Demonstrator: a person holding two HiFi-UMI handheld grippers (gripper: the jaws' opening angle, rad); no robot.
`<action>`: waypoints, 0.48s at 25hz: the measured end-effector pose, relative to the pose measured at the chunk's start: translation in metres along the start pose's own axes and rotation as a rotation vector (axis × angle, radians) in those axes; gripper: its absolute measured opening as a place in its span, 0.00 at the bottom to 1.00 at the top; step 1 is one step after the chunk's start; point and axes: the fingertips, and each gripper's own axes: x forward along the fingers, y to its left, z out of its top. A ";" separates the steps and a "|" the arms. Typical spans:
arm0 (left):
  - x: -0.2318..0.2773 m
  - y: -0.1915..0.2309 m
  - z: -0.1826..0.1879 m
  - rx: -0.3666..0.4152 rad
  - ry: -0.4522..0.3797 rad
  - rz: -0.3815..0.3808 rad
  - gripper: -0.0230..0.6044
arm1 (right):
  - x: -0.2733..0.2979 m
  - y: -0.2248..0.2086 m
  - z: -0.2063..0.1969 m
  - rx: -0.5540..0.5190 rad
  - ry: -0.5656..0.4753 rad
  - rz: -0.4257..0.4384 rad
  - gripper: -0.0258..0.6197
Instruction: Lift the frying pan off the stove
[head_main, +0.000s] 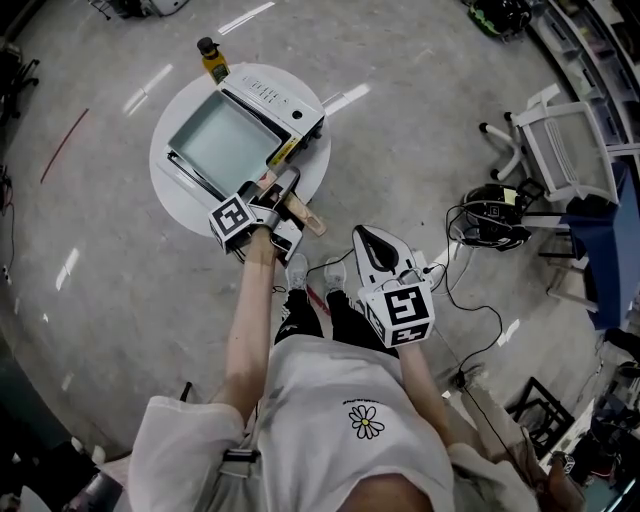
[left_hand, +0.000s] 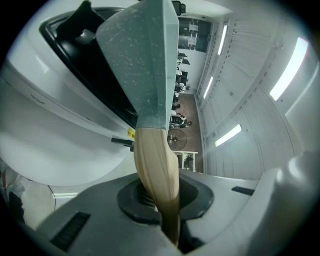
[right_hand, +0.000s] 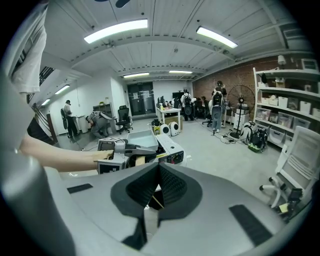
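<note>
A square grey-green frying pan lies over the white and black stove on a round white table. Its wooden handle points toward me. My left gripper is shut on that handle, and in the left gripper view the handle runs between the pads of the left gripper up to the pan. Whether the pan touches the stove I cannot tell. My right gripper hangs near my legs, off the table, shut with nothing in it.
A yellow bottle stands at the table's far edge. To the right on the floor are a white chair and a bundle of cables. Several people stand far back in the room.
</note>
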 end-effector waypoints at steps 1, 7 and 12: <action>-0.001 -0.001 -0.002 0.022 0.017 0.016 0.08 | 0.000 0.001 0.001 -0.003 -0.002 0.004 0.04; -0.002 -0.013 -0.004 0.151 0.064 0.057 0.08 | 0.002 0.006 0.008 -0.014 -0.019 0.020 0.04; -0.008 -0.044 0.008 0.274 0.059 0.076 0.08 | 0.003 0.011 0.023 -0.034 -0.054 0.045 0.04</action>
